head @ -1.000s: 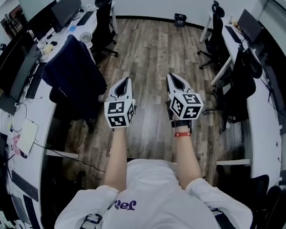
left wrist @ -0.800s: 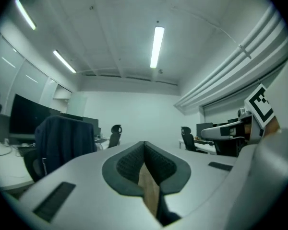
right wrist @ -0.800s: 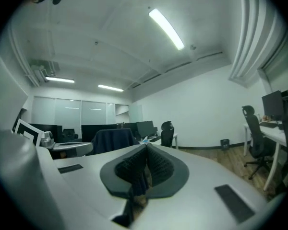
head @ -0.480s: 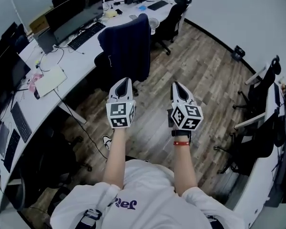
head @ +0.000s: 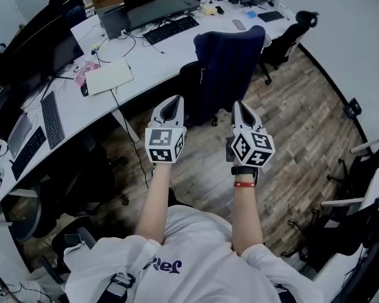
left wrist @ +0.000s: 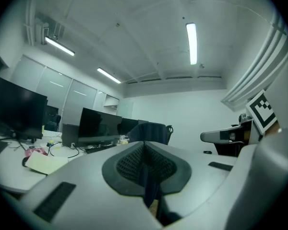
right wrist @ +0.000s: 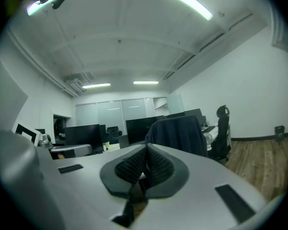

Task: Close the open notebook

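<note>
A cream notebook [head: 109, 76] lies on the long white desk [head: 151, 55], far ahead and to the left of both grippers; in the left gripper view the notebook [left wrist: 44, 162] shows low at the left, and I cannot tell how wide it lies open. My left gripper [head: 173, 101] and right gripper [head: 239, 105] are held side by side at chest height over the wooden floor. Both point level towards the desk. The left gripper [left wrist: 144, 146] is shut with nothing in it. The right gripper [right wrist: 146, 151] also has its pads together and holds nothing.
A dark blue office chair [head: 230, 59] with a jacket over its back stands between the grippers and the desk. Monitors [head: 156, 4], keyboards [head: 170, 29] and cables crowd the desk. More black chairs [head: 360, 201] stand at the right; wooden floor [head: 303, 131] lies between.
The whole view has swung round towards the left desk, so the blue chair and the notebook now lie ahead. Both grippers travelled along with that turn, still side by side and shut.
</note>
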The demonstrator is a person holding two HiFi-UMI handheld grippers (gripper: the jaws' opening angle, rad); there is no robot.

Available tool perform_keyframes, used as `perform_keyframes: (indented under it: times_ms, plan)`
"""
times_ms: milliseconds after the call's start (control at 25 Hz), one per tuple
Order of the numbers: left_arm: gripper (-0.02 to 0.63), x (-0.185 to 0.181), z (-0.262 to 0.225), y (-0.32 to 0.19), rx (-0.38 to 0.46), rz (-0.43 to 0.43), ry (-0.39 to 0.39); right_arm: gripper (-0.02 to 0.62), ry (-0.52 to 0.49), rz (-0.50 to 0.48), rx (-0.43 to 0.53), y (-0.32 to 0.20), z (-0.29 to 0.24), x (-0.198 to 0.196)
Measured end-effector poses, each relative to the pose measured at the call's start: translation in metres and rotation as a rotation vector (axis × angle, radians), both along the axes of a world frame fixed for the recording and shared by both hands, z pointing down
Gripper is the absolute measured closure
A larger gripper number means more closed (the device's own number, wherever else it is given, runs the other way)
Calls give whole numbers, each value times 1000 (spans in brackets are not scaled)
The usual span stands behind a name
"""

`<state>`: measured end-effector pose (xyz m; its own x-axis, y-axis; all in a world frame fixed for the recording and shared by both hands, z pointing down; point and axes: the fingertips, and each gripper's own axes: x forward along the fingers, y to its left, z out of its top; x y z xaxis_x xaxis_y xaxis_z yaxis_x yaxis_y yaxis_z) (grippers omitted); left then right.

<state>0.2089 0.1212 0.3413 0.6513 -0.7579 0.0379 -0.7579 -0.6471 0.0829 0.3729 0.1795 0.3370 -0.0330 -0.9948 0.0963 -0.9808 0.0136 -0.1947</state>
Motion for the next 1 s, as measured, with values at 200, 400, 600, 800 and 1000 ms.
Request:
perform_keyframes:
  times_ms: [200, 400, 600, 800, 1000]
  plan:
    - [586, -69, -6, -41, -1, -112, -2, 595, -24, -157, -5, -66, -1, -74]
    - [586, -144, 2, -84, -31, -200, -36, 595, -15, -297, -22, -128, 8, -157]
    - [586, -210, 21, -120, -60, -309, -75, 597, -6, -400, -43, -180, 20, -220]
    - [586, -248, 30, -151, -73, -360, -81, 597, 14, -485, -56, -218, 27, -266]
    - [586, -278, 35, -188, -83, -404, -90, 597, 14, -552, -75, -256, 33, -308]
